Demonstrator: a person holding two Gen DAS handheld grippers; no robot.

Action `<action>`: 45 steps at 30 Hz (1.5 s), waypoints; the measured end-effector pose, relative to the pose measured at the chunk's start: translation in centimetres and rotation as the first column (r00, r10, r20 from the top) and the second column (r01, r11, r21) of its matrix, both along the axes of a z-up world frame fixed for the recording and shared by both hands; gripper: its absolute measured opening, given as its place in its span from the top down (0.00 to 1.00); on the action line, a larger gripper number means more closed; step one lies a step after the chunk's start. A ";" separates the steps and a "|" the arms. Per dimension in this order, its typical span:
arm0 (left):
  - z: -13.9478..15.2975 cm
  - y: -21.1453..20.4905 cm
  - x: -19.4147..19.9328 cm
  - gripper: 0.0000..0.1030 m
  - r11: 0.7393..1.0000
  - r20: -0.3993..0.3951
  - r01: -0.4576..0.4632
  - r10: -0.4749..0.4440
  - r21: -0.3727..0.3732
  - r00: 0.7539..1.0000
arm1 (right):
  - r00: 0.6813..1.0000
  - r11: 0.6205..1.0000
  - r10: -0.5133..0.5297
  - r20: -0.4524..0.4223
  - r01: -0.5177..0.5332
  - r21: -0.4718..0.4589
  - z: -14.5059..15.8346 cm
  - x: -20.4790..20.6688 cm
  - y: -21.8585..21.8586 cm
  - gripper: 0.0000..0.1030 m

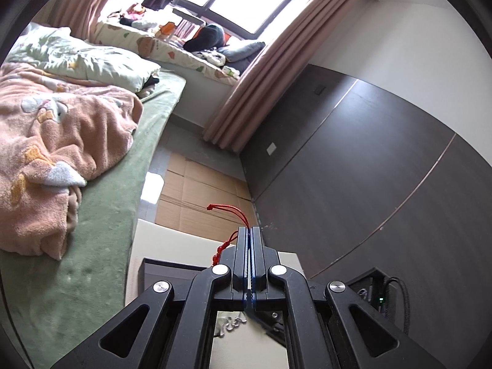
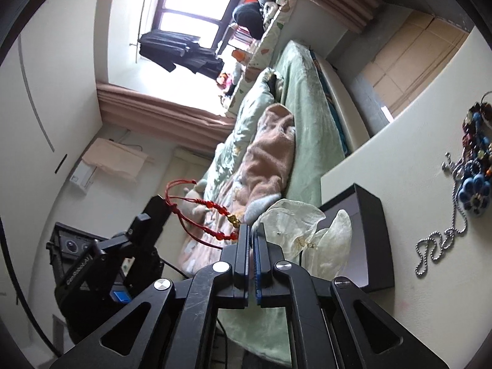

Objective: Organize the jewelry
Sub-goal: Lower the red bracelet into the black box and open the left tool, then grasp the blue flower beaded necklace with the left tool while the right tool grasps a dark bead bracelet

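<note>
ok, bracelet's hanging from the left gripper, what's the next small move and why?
Probably carry the red bracelet toward the black box with the left gripper. That gripper is shut on the cord; the right gripper stands slightly open with the beads beside its tip, not between the pads.

Left hand-held gripper (image 1: 249,230) matte black, angular linkage arms with triangular cut-outs, four round silver pivot screws, blue-edged pads (image 1: 252,264), right hand-held gripper (image 2: 252,229) same build, scuffed arms, blue pad strip (image 2: 257,273)

Red beaded cord bracelet (image 2: 212,215), dangling midair
</note>
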State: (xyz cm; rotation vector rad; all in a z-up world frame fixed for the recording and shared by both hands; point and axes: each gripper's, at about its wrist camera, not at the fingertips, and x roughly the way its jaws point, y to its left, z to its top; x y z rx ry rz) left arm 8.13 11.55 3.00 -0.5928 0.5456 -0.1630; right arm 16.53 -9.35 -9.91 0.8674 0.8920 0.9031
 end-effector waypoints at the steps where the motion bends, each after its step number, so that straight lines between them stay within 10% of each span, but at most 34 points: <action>1: -0.3 0.1 0.2 1.00 1.000 -0.012 -0.002 0.002 0.000 1.000 | 0.999 1.000 0.018 -0.036 -0.018 -0.015 -0.6 0.2 0.6 0.57; 2: -0.6 0.2 0.3 1.00 1.000 -0.020 0.001 -0.001 0.000 1.000 | 0.998 0.999 0.017 -0.060 -0.019 -0.026 -1.1 0.3 0.6 0.25; 4: -1.1 0.0 0.7 1.00 1.000 -0.041 0.015 -0.014 0.009 0.999 | 0.998 0.999 -0.016 -0.063 0.013 -0.052 -1.2 0.2 0.1 0.10; 20: -5.4 -1.6 2.8 0.99 0.989 -0.228 0.145 -0.150 -0.039 0.962 | 0.980 0.960 -0.188 -0.065 0.170 -0.221 -0.5 0.2 -7.9 0.09; 26: -7.1 -0.7 2.9 0.98 0.997 -0.336 0.069 -0.070 -0.015 0.939 | 0.979 0.947 -0.197 -0.059 0.174 -0.268 -0.4 -0.3 -9.2 0.09; 29: -7.0 -0.5 2.7 0.63 0.999 -0.332 0.049 -0.052 -0.019 0.942 | 0.976 0.942 -0.210 -0.048 0.189 -0.278 -0.2 -0.6 -10.3 0.09; 31: -6.8 -0.8 2.7 0.16 0.999 -0.318 0.036 -0.039 -0.015 0.947 | 0.972 0.937 -0.230 -0.043 0.209 -0.278 0.0 -0.9 -11.3 0.09; 45: -6.5 -7.7 4.4 0.15 0.983 -0.280 0.150 -0.115 0.105 0.953 | 0.913 0.856 -0.402 -0.065 0.350 -0.381 0.0 -1.6 -17.6 0.09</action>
